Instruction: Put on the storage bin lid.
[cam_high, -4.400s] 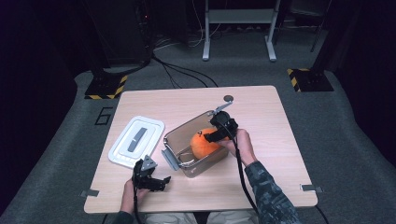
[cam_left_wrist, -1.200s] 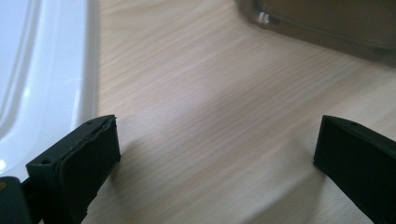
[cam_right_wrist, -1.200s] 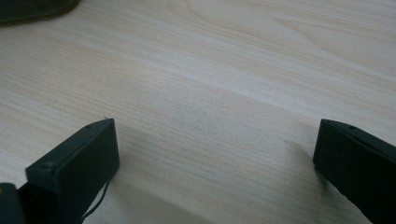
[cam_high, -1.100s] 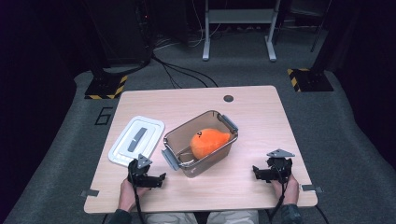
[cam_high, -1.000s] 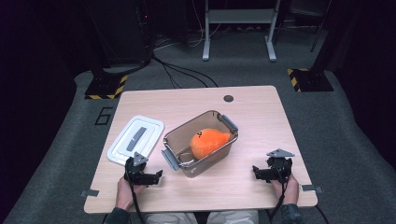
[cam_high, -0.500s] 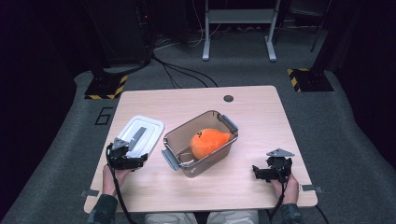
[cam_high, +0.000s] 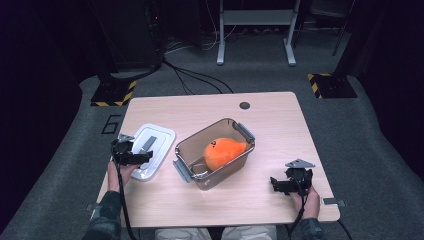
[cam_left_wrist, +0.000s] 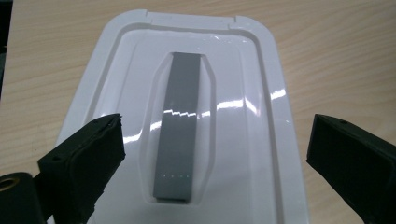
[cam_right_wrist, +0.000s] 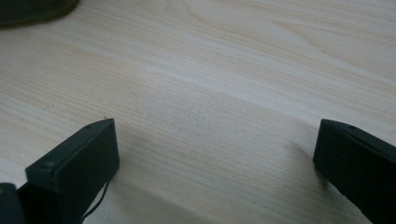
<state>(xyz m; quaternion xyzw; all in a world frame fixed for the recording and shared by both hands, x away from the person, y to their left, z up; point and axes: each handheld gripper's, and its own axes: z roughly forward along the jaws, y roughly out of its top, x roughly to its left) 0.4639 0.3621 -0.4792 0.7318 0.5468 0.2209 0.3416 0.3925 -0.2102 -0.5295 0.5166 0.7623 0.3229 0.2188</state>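
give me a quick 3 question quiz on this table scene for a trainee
1. True or false: the orange plush toy lies inside the clear box.
2. Which gripper hangs over the white lid? A) left gripper B) right gripper C) neither
3. Fill in: the strip in the middle of the lid is a grey ____.

Key:
1. True. The toy sits in the box, which has no lid on it.
2. A. Its jaws stand open on either side of the grey handle, not touching it as far as I can tell; the right gripper is open over bare table.
3. Handle.
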